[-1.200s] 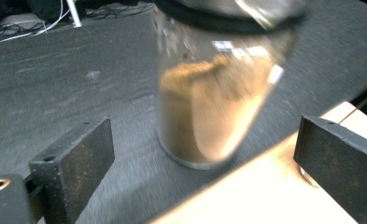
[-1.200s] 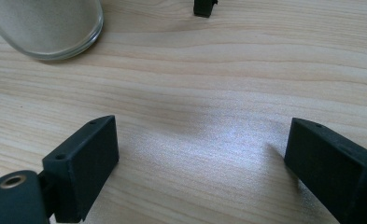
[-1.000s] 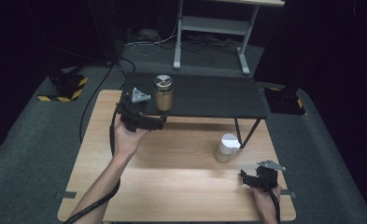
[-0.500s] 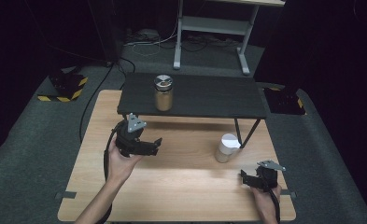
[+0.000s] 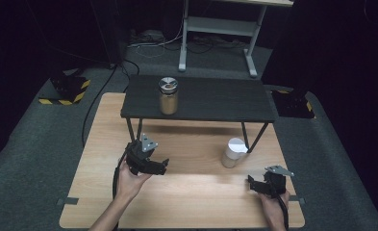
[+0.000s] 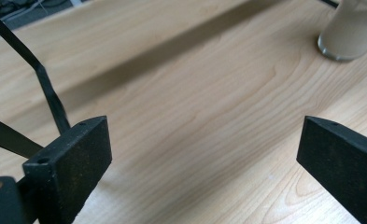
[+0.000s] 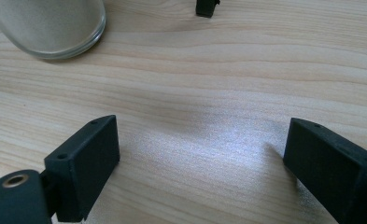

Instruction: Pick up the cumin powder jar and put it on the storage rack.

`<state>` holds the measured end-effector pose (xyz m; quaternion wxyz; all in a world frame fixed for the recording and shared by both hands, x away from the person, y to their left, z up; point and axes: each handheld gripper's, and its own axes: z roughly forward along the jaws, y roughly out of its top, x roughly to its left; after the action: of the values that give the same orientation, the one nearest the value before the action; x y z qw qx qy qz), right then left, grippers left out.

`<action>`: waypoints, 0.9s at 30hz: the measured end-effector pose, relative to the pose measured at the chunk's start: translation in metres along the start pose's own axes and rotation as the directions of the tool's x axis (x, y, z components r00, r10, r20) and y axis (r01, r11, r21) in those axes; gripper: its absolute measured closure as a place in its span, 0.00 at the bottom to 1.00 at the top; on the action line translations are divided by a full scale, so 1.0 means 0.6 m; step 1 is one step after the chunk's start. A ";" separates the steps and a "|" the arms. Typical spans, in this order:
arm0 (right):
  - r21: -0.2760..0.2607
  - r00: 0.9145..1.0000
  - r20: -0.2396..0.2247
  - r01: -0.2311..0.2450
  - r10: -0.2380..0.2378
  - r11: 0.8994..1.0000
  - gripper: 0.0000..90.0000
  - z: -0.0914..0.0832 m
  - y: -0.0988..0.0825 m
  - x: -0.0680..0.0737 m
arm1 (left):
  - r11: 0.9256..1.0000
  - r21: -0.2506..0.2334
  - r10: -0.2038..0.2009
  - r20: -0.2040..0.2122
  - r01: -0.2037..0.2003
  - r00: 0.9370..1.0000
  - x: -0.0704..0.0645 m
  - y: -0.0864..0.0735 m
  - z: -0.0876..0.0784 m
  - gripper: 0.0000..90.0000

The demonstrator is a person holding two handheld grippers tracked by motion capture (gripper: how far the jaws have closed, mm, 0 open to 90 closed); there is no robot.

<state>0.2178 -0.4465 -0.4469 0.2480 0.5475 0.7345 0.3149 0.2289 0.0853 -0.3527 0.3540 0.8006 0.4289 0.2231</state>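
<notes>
A glass jar with a metal lid (image 5: 168, 96) stands on the left part of the black shelf (image 5: 215, 98). A second jar with a white lid (image 5: 233, 153) stands on the wooden table (image 5: 196, 202), beside the shelf's right front leg. My left gripper (image 5: 161, 167) hovers low over the table's left middle, pointing right, open with nothing between its jaws (image 6: 204, 140). The white-lidded jar (image 6: 354, 28) lies far ahead of it. My right gripper (image 5: 252, 184) rests near the front right edge, open and empty (image 7: 200, 140), with the same jar (image 7: 50, 23) ahead to its left.
The shelf's thin black legs (image 6: 45, 84) stand close to the left gripper, and one foot (image 7: 206, 7) is ahead of the right gripper. Bare tabletop lies between the two grippers. Grey carpet surrounds the table, with a desk frame (image 5: 215, 29) behind.
My left gripper has come down and back from beside the metal-lidded jar on the shelf to low over the table. The right gripper has stayed put.
</notes>
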 end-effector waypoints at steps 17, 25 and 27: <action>0.001 1.000 0.002 -0.003 0.003 1.000 0.11 0.000 0.000 0.001 | 0.995 0.056 -0.080 0.001 0.080 0.997 -0.006 -0.044 0.073 0.03; 0.001 1.000 0.005 -0.007 0.007 1.000 0.11 -0.001 0.000 0.003 | 0.994 0.069 -0.087 0.001 0.086 0.996 -0.009 -0.060 0.107 0.01; 0.001 1.000 0.006 -0.008 0.008 1.000 0.11 -0.001 0.000 0.003 | 0.994 0.068 -0.091 0.002 0.091 0.996 -0.010 -0.063 0.111 0.01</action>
<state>0.2168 -0.4449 -0.4468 0.2488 0.5515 0.7317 0.3140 0.2499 0.0695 -0.4250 0.3374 0.7925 0.4712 0.1898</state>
